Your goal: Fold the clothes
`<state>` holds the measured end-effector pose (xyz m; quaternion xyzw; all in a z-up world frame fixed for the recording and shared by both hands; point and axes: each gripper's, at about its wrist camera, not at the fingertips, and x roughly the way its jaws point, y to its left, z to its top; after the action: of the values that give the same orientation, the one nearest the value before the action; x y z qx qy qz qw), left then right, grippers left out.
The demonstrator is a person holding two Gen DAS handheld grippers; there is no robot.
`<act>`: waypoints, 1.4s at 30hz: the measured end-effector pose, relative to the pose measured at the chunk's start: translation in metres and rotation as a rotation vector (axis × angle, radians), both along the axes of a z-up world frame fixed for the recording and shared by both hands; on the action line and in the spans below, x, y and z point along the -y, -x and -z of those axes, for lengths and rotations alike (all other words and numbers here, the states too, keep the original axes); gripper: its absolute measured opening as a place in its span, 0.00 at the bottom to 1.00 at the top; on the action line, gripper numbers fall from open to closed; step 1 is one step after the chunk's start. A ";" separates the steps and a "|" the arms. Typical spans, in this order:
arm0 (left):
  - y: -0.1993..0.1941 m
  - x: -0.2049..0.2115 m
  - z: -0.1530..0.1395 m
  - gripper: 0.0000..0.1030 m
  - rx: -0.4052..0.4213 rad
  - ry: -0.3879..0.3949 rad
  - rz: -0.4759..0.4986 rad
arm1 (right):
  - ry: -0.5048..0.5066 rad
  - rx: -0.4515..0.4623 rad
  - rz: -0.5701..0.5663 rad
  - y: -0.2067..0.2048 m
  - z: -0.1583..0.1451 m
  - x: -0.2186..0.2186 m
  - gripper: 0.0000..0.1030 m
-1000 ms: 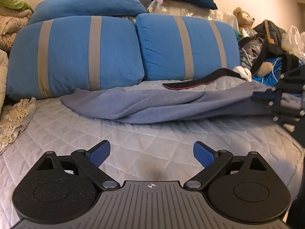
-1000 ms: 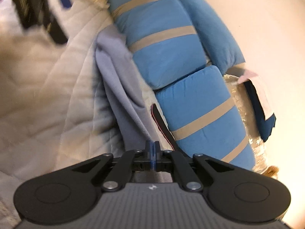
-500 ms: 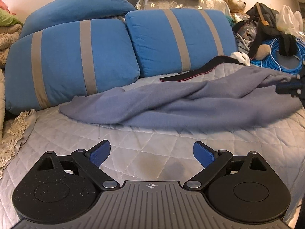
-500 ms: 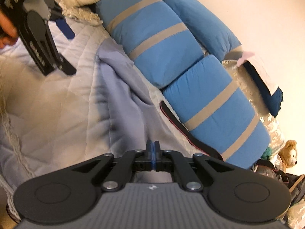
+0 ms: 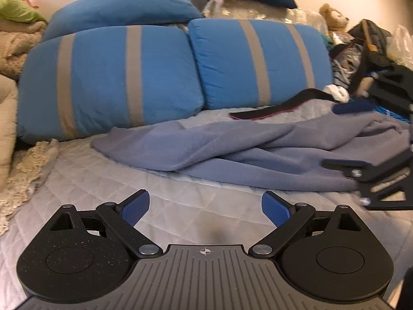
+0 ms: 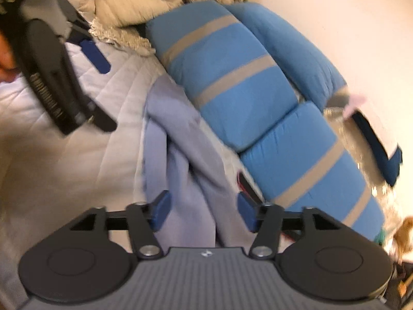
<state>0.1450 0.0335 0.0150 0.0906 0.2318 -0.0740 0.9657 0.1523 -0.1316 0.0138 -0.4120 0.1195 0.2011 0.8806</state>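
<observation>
The grey-blue garment (image 5: pixel 258 149) lay bunched in long loose folds on the quilted bed (image 5: pixel 180 206), stretched along the foot of the pillows, not yet folded flat. The right gripper (image 6: pixel 204 210), clamped thin on the cloth's end half a second before, had just been opening its jaws; they stood well apart, with the garment lying beneath and between them but no pad pressing on it. So the cloth had been let go and dropped back onto the bed, sagging lower than when its end was lifted. I judged this a release after dragging or spreading the garment, with a fresh grasp needed before any fold. The left gripper (image 5: pixel 205 208) hung wide and empty over bare quilt, just short of the garment's near edge. Counted: one garment, two grippers, three blue pillows (image 5: pixel 111 82), two of them striped, one dark strap (image 5: pixel 271 108) beside the cloth, one teddy bear (image 5: pixel 333 16) at the back.
</observation>
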 end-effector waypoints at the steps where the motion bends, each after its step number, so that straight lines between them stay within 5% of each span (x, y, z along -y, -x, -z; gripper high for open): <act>1: -0.001 -0.003 -0.001 0.93 0.002 0.005 -0.018 | 0.004 0.008 -0.013 -0.008 0.000 -0.008 0.69; 6: -0.006 -0.027 -0.008 0.93 -0.008 0.105 -0.125 | 0.044 0.018 -0.082 -0.045 0.003 -0.047 0.66; 14: -0.007 -0.049 -0.011 0.93 -0.035 0.156 -0.236 | 0.114 0.012 -0.148 -0.084 0.024 -0.106 0.53; 17: -0.007 -0.055 -0.011 0.93 -0.040 0.169 -0.263 | 0.112 -0.031 -0.135 -0.101 0.031 -0.116 0.38; 20: -0.008 -0.067 -0.015 0.93 -0.051 0.180 -0.310 | 0.126 -0.078 -0.144 -0.110 0.035 -0.121 0.04; 21: -0.009 -0.069 -0.015 0.93 -0.055 0.185 -0.327 | 0.115 -0.088 -0.138 -0.112 0.033 -0.121 0.00; 30: -0.011 -0.068 -0.016 0.93 -0.063 0.201 -0.303 | -0.115 0.007 0.132 -0.182 -0.023 -0.093 0.00; 38: -0.012 -0.063 -0.013 0.93 -0.070 0.197 -0.290 | -0.118 -0.026 0.404 -0.238 -0.031 -0.048 0.00; 39: -0.012 -0.063 -0.013 0.93 -0.069 0.197 -0.289 | -0.126 -0.031 0.409 -0.237 -0.030 -0.045 0.23; 42: -0.011 -0.063 -0.013 0.93 -0.067 0.200 -0.291 | -0.154 -0.011 0.359 -0.218 -0.029 -0.045 0.61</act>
<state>0.1559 0.0968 0.0279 -0.0428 0.2662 0.0411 0.9621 0.3701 -0.0870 0.0432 -0.3145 0.1804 0.0515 0.9305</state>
